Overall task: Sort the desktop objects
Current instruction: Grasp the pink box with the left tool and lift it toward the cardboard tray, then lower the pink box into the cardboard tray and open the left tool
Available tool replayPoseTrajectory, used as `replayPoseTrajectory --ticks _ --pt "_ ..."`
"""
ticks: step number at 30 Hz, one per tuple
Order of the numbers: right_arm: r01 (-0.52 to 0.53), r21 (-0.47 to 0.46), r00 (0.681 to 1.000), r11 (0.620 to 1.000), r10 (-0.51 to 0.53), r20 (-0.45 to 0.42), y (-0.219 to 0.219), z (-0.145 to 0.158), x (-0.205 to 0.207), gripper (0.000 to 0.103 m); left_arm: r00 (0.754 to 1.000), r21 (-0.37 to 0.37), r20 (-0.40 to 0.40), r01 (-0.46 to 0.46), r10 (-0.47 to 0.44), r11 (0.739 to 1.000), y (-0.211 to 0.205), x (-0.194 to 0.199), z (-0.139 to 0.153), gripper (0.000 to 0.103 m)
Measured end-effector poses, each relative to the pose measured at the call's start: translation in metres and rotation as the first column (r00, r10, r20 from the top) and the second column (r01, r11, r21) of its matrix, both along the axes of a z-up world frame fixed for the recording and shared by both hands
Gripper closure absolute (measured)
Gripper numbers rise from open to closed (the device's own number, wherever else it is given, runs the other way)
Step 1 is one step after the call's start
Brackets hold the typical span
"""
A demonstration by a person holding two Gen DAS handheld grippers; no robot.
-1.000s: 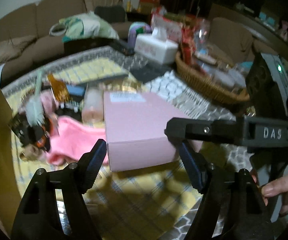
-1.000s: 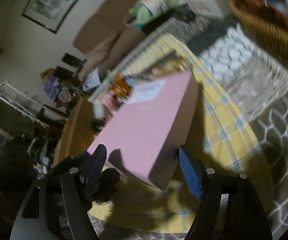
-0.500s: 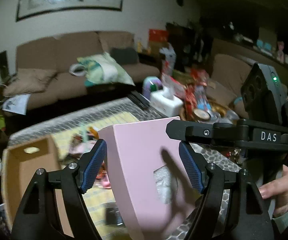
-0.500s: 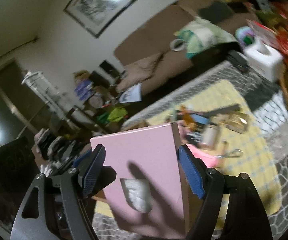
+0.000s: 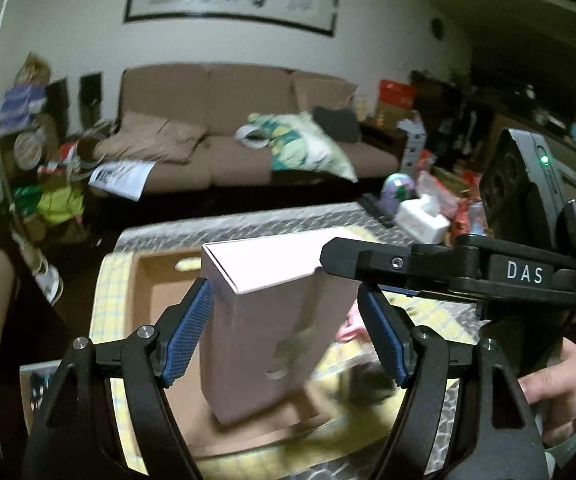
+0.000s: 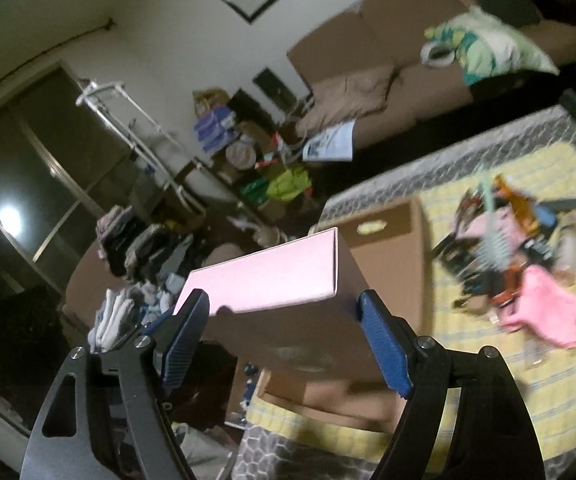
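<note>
A pink cardboard box (image 5: pixel 272 320) is held up on end between my two grippers, over an open brown carton (image 5: pixel 156 300). My left gripper (image 5: pixel 288 336) has its blue pads spread wide on either side of the box, the left pad touching its edge. My right gripper (image 6: pixel 288 340) is spread the same way around the pink box (image 6: pixel 272 280), with the carton (image 6: pixel 387 232) behind and below it. The right gripper's body (image 5: pixel 487 272) crosses the left wrist view at the right.
A pile of small items with a pink cloth (image 6: pixel 539 312) lies on the yellow checked cloth (image 6: pixel 527 360) to the right. A white tissue box (image 5: pixel 421 218) stands at the table's far end. A brown sofa (image 5: pixel 248 140) is behind.
The pink box has been lifted off the yellow cloth, tipped upright and carried left over the brown carton. Both grippers moved with it.
</note>
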State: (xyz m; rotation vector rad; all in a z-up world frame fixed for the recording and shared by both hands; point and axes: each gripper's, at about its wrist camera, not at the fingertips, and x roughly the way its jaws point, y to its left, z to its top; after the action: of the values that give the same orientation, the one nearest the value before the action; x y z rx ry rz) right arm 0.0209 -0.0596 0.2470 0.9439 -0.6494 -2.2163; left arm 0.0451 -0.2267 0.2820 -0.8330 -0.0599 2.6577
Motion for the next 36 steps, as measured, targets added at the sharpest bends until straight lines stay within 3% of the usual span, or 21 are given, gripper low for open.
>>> replayPoseTrajectory --ticks 6,9,10,14,18,24,27,31,34,36 --pt "-0.017 0.025 0.993 1.000 0.013 0.120 -0.040 -0.059 -0.041 0.021 0.991 0.022 0.132 -0.033 0.030 0.999 -0.033 -0.045 -0.062 0.031" --pt "-0.009 0.079 0.981 0.997 -0.007 0.196 -0.049 -0.096 -0.071 0.021 0.974 -0.017 0.217 -0.057 0.060 0.998 -0.033 -0.074 -0.098 0.028" --pt "0.004 0.111 0.978 0.994 -0.027 0.206 -0.050 -0.102 -0.076 0.021 0.967 -0.053 0.230 -0.097 0.106 0.994 -0.035 -0.083 -0.109 0.027" --pt "-0.003 0.187 0.990 0.982 -0.023 0.139 -0.042 -0.100 -0.079 0.020 0.956 -0.008 0.262 -0.132 0.130 0.991 -0.061 -0.096 -0.127 0.024" --pt "-0.022 0.293 0.998 0.956 0.005 0.057 -0.031 -0.091 -0.064 0.018 0.940 -0.047 0.308 -0.141 0.148 0.989 -0.071 -0.106 -0.152 0.023" --pt "0.003 0.318 1.000 0.948 -0.006 0.009 0.009 -0.094 -0.029 0.015 0.911 -0.147 0.380 -0.115 0.163 0.982 -0.038 -0.123 -0.183 0.022" --pt "0.043 0.329 0.999 0.943 -0.039 -0.017 0.034 -0.099 -0.013 0.012 0.899 -0.190 0.403 -0.100 0.171 0.977 -0.021 -0.133 -0.193 0.017" --pt "0.081 0.338 0.997 0.938 -0.079 -0.019 0.061 -0.110 -0.004 0.011 0.890 -0.321 0.413 -0.054 0.192 0.945 -0.003 -0.131 -0.201 0.017" --pt "0.062 0.340 0.998 0.938 -0.063 -0.007 0.072 -0.121 -0.002 0.011 0.901 -0.415 0.392 -0.008 0.186 0.910 0.002 -0.116 -0.201 0.014" --pt "0.052 0.354 0.999 0.934 -0.051 -0.013 0.072 -0.127 0.000 0.011 0.889 -0.421 0.418 0.007 0.187 0.907 0.001 -0.112 -0.201 0.014"
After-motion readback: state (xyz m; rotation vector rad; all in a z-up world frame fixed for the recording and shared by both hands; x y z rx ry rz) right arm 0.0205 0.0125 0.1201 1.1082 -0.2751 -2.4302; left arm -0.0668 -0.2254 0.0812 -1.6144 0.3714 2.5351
